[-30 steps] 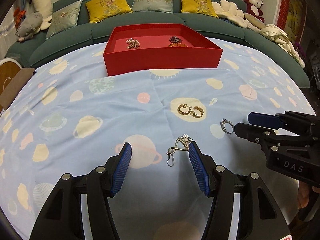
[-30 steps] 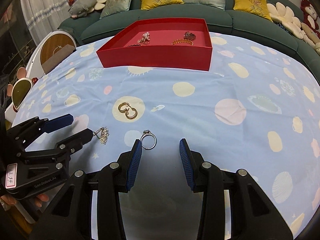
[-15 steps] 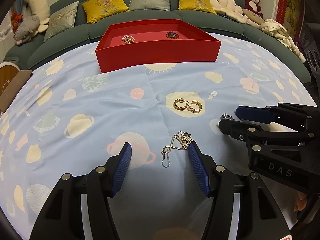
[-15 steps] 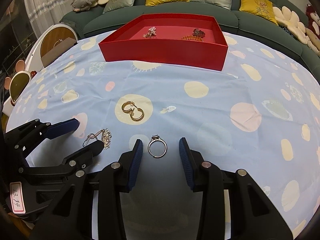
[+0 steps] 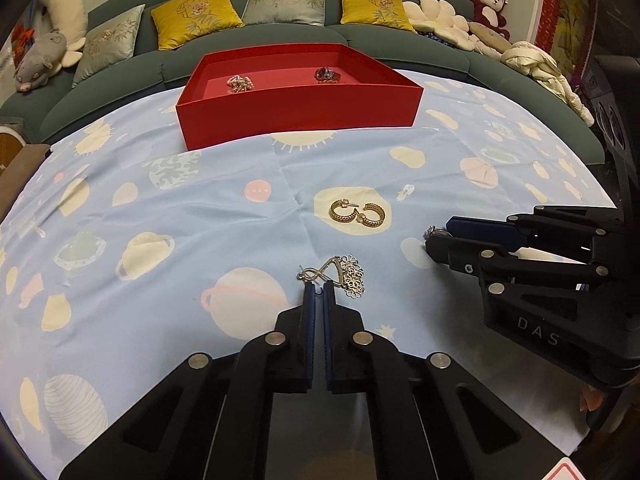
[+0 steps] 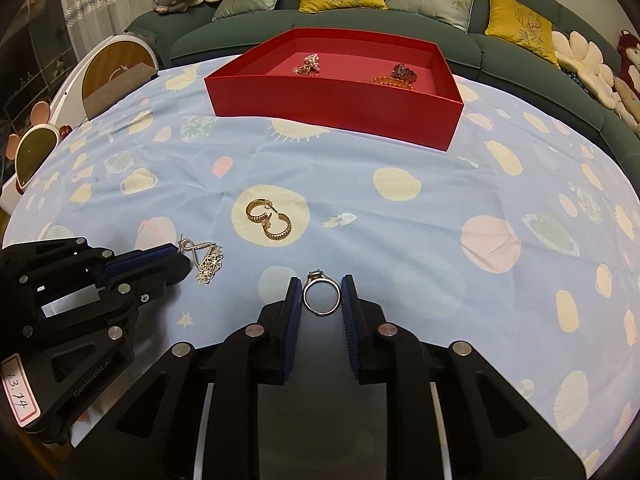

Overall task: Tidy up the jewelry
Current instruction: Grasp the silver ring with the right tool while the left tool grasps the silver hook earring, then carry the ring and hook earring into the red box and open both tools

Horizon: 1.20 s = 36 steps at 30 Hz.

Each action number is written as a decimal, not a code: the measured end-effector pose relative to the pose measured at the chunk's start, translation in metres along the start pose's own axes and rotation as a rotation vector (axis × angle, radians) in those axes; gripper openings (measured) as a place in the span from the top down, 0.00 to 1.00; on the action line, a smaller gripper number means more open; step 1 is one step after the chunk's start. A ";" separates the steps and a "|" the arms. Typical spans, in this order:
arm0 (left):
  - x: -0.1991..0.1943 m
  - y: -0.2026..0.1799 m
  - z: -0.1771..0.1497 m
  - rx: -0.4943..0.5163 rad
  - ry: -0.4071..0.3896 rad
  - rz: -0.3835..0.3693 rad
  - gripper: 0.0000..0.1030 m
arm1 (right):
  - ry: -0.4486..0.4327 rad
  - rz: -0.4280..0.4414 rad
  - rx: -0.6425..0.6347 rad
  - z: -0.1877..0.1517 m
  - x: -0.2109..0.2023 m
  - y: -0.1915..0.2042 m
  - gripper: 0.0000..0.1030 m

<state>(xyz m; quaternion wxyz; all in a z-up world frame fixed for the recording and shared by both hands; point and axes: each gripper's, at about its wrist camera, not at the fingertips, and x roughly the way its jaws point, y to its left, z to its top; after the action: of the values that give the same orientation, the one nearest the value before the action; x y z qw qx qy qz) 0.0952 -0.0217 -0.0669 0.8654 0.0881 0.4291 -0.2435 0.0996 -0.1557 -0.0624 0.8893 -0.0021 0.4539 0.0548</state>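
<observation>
My left gripper (image 5: 317, 290) is shut on the wire hook of a gold filigree drop earring (image 5: 345, 275), which lies on the blue tablecloth just past the tips. In the right wrist view the same earring (image 6: 208, 260) sticks out from the left gripper (image 6: 178, 258). My right gripper (image 6: 321, 280) is closing on a silver ring (image 6: 321, 299). Both blue pads touch the ring's sides. A pair of gold hoop earrings (image 5: 357, 213) lies between the grippers and the red box (image 5: 300, 108). The box holds a pearl piece (image 5: 240, 83) and a dark ring (image 5: 327, 75).
The blue planet-print tablecloth (image 6: 440, 220) covers the whole table. A green sofa (image 5: 120, 80) with yellow and grey cushions and plush toys curves behind the box. A round wooden stand (image 6: 116, 68) and a mirror (image 6: 34, 152) sit off the table's left edge.
The left jaws have gone from wide open to shut on the drop earring's hook, and the earring turned a little. The right jaws have narrowed onto the ring.
</observation>
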 end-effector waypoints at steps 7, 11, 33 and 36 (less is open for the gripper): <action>-0.004 0.004 0.001 -0.028 -0.002 -0.031 1.00 | -0.005 0.006 0.010 0.001 -0.003 -0.002 0.81; -0.010 0.005 0.004 -0.034 -0.019 -0.042 1.00 | -0.015 0.009 0.016 0.003 -0.007 -0.004 0.81; -0.068 0.006 0.046 -0.069 -0.189 -0.085 1.00 | -0.148 0.044 0.073 0.028 -0.060 -0.018 0.81; -0.079 0.007 0.055 -0.071 -0.226 -0.083 1.00 | -0.176 0.043 0.087 0.035 -0.070 -0.023 0.81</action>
<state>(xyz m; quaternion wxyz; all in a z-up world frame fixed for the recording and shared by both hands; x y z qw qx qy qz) 0.0967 -0.0086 0.0290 0.9000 0.0115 0.3407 -0.2718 0.0894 -0.1835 0.0133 0.9236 0.0512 0.3760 0.0541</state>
